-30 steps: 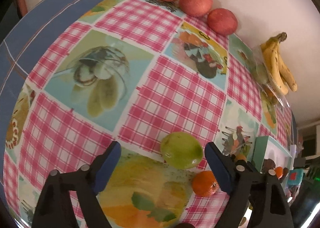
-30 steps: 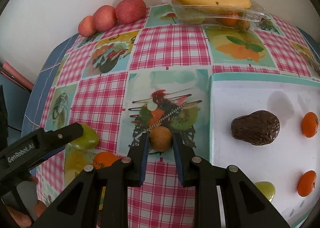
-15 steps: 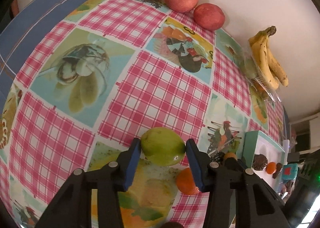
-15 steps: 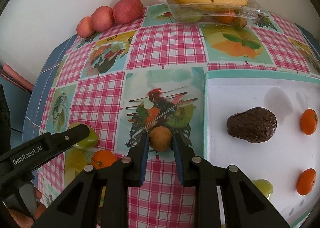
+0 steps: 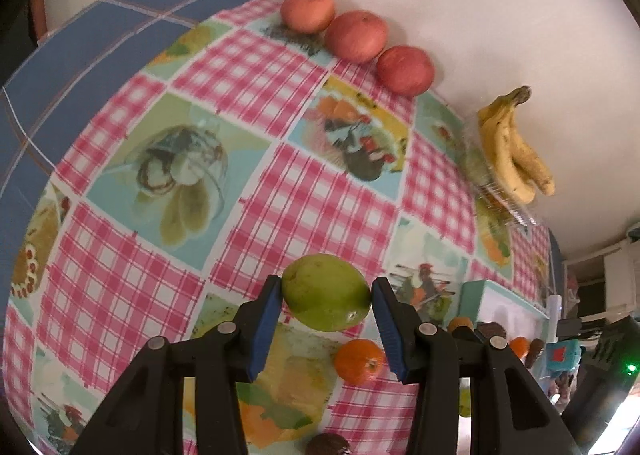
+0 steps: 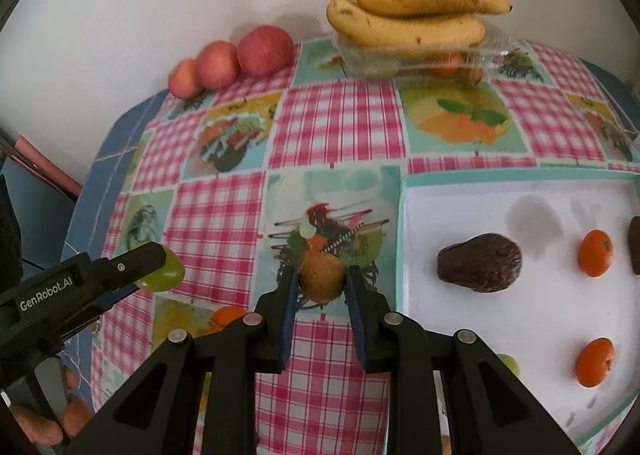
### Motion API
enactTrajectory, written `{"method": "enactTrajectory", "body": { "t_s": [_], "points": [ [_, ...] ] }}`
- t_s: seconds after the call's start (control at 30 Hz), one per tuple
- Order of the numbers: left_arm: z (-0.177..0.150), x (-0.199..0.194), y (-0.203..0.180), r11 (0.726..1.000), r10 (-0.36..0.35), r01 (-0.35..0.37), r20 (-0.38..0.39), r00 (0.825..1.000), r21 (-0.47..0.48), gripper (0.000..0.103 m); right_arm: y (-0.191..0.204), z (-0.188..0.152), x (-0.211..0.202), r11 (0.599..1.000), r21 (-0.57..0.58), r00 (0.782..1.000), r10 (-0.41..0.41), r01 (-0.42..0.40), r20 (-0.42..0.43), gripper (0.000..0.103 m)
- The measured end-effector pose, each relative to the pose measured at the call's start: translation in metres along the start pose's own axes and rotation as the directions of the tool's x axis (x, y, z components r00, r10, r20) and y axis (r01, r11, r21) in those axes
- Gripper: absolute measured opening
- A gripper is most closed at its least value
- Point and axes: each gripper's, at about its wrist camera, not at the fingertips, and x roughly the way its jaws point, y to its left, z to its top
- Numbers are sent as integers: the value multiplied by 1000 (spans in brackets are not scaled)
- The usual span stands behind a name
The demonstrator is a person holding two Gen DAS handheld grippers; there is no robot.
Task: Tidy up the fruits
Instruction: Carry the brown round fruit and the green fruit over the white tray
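My left gripper [image 5: 326, 295] is shut on a green round fruit [image 5: 326, 292], held just above the checked tablecloth. The same green fruit [image 6: 166, 275] shows between the left gripper's fingers [image 6: 140, 259] in the right wrist view. My right gripper [image 6: 321, 281] is shut on a small brown kiwi [image 6: 321, 277], a little left of the white tray [image 6: 520, 319]. On the tray lie a dark avocado [image 6: 478, 267], two tangerines [image 6: 595, 253] [image 6: 595, 362] and a green fruit partly hidden by my gripper.
Three red apples [image 5: 356, 37] [image 6: 232, 61] line the wall at the back. Bananas [image 6: 408, 17] [image 5: 514, 151] rest on a clear plastic box of fruit. A loose tangerine [image 5: 359, 361] lies on the cloth below the green fruit. A hand [image 6: 44, 419] holds the left gripper.
The left gripper went from open to shut on the green fruit and lifted it slightly. The right gripper stayed shut on the kiwi and rose a little.
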Motion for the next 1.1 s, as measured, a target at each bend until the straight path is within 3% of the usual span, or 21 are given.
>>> {"method": "enactTrajectory", "body": {
  "t_s": [0.33,0.63,0.97,1.1],
  "points": [
    [-16,-19,-36,997,-12,10,18,1000,72,49,-22,-5,-25,998,40,999,-43,43,-4,25],
    [-40,-11,-80,988,-35,37,-16,999,152,49,-90,-8,-52,983,149,994,-112,109,18,25],
    [-84,15,-152,952,-93,122,-114,989,282,49,-167,-12,-79,945,273,981,-191,178,23,25],
    [-98,28,-170,934,-78,121,-139,987,335,49,-185,-17,-82,936,296,979,-205,191,17,25]
  ]
}}
